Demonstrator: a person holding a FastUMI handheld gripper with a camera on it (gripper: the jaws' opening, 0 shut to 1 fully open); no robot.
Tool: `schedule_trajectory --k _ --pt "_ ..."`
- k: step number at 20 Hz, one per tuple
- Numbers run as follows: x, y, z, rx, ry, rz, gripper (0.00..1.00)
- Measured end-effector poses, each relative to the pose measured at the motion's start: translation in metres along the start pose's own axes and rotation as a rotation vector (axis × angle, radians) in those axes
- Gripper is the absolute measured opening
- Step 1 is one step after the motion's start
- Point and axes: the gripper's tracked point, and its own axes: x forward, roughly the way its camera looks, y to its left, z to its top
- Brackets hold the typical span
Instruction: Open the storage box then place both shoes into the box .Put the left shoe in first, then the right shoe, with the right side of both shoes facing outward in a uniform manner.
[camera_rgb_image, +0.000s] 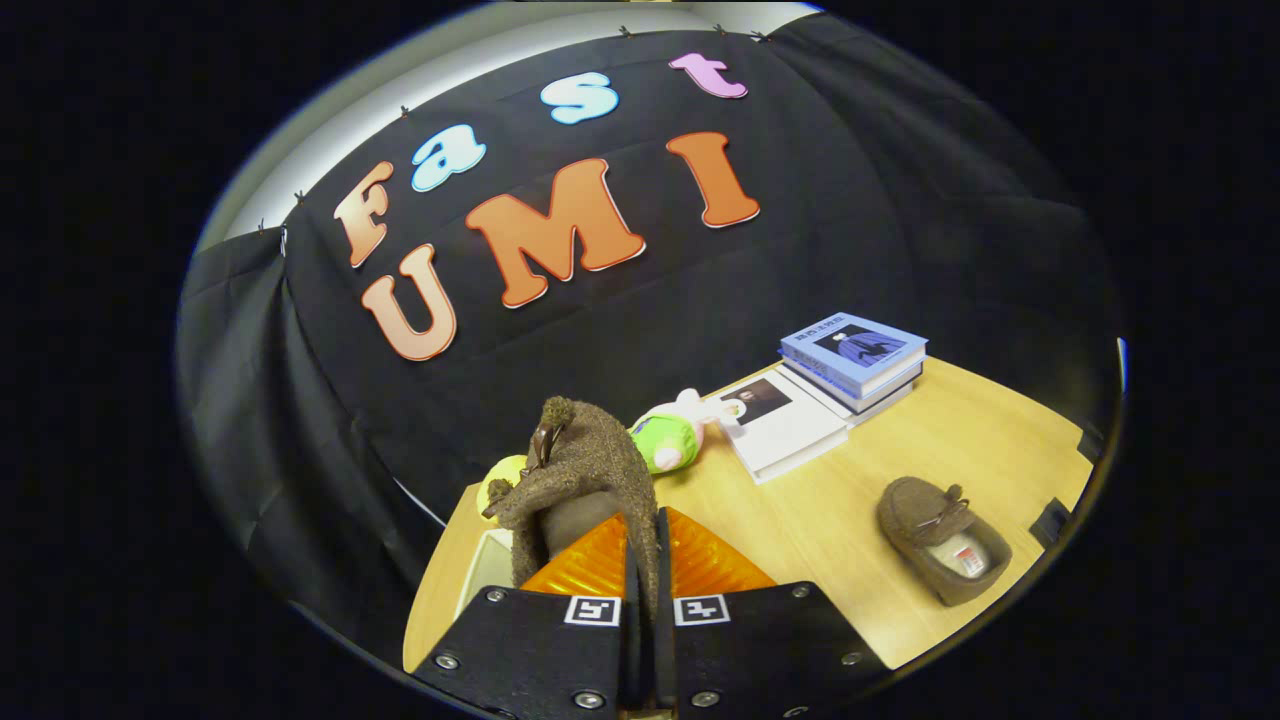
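Between the orange fingers of the gripper a brown shoe is clamped by its edge, the two pads pressed close together on the fabric with almost no gap between them. The shoe stands up on end from the fingers, lifted off the table, its toe with a small bow at the top and its opening turned toward the near left. Just left of the fingers and below the held shoe, a pale corner of what looks like the box shows, most of it hidden by the shoe and the gripper body, so whether it is open cannot be told. The other shoe lies flat on the wooden table, well apart to the right, opening upward with a white label inside and a bow on its upper. Beyond the fingers, at the far side of the table, a green and pink soft toy lies beside a yellow thing that peeks out left of the held shoe. Farther right, a white book lies flat, and two books with a blue cover on top are stacked just beside it.
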Motion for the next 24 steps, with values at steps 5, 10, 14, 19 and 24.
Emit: schedule_trajectory --k 5,10,14,19,24 --pt "0.011 0.049 -0.035 0.001 0.063 0.048 0.05" --pt "0.022 0.074 -0.081 -0.028 0.133 0.047 0.05" --pt "0.029 0.086 -0.108 -0.065 0.178 0.042 0.06" --pt "0.018 0.105 -0.101 -0.071 0.160 0.094 0.56" --pt "0.010 0.095 -0.087 -0.153 0.116 0.088 0.98"
